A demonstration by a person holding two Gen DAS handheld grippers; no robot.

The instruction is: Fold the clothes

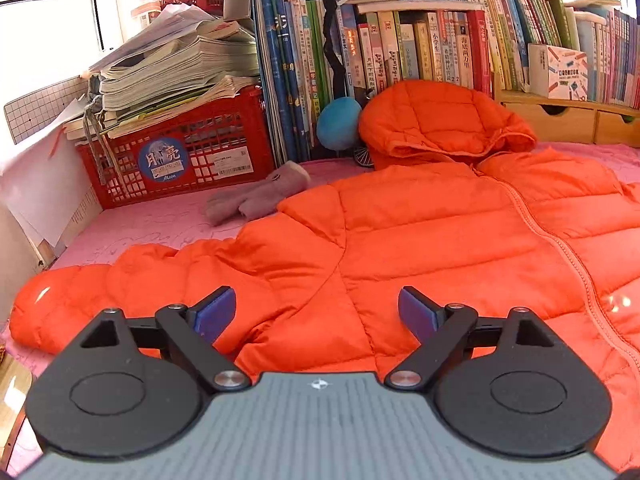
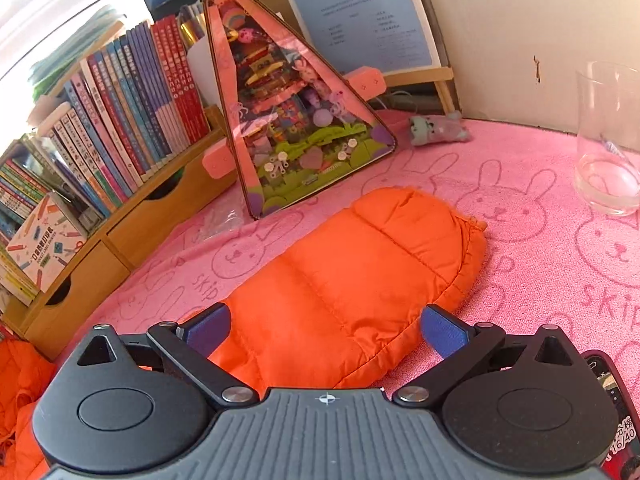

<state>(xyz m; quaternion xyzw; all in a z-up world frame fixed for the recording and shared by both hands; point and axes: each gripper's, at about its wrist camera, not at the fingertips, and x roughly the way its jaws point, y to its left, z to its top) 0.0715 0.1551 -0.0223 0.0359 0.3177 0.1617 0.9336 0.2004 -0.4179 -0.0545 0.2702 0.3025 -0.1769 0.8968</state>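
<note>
Bright daylit views, blown out white at upper left of both frames. Strong fisheye bending at edges, dark corner vignetting. Sharp centre, slightly soft bookshelf point(image 1: 440, 40) spines; glare on glass point(image 2: 608, 140).

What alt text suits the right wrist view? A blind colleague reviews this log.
An open gripper hovers over an orange puffer jacket sleeve lying flat on a pink bunny-print cloth. Behind stand a triangular toy display and books; an empty glass sits right.
</note>
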